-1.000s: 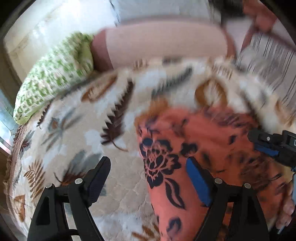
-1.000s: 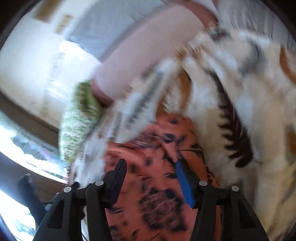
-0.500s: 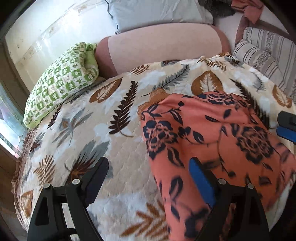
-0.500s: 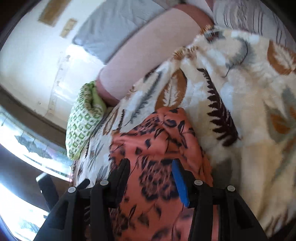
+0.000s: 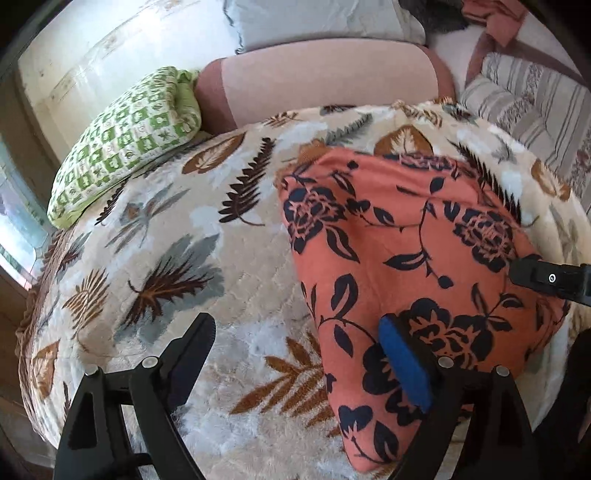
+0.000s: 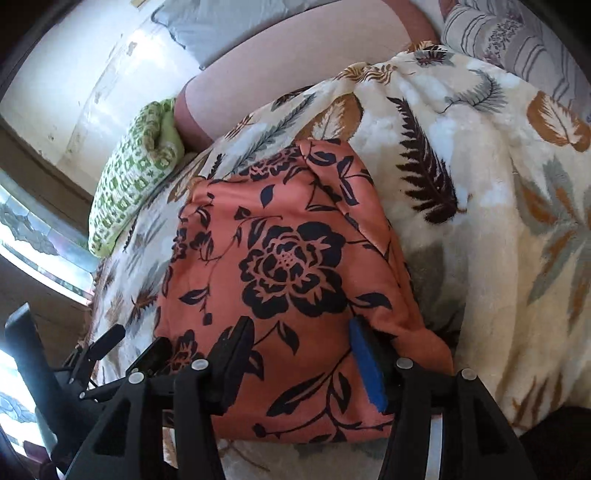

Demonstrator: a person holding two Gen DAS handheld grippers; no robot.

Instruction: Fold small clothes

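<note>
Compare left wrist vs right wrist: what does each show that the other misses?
Left wrist only: dark and rust clothes heaped behind the headboard.
Right wrist only: the patterned window at left.
Both: orange floral garment on the leaf blanket, green pillow, grey pillow, striped cushion, and both hand-held grippers open.

I look down on a bed [image 5: 155, 236] covered by a cream blanket [image 6: 480, 236] printed with brown and grey leaves and feathers. On the blanket lies a folded orange garment [image 5: 399, 236] with a dark floral print, flat, at the near right of my left view and near the middle of my right view. At the far left a green-and-white checked pillow [image 5: 122, 140] rests on the bed's edge. A pink bolster [image 5: 325, 74] lies across the far end, and a striped cushion [image 5: 535, 110] sits at the far right.
</note>
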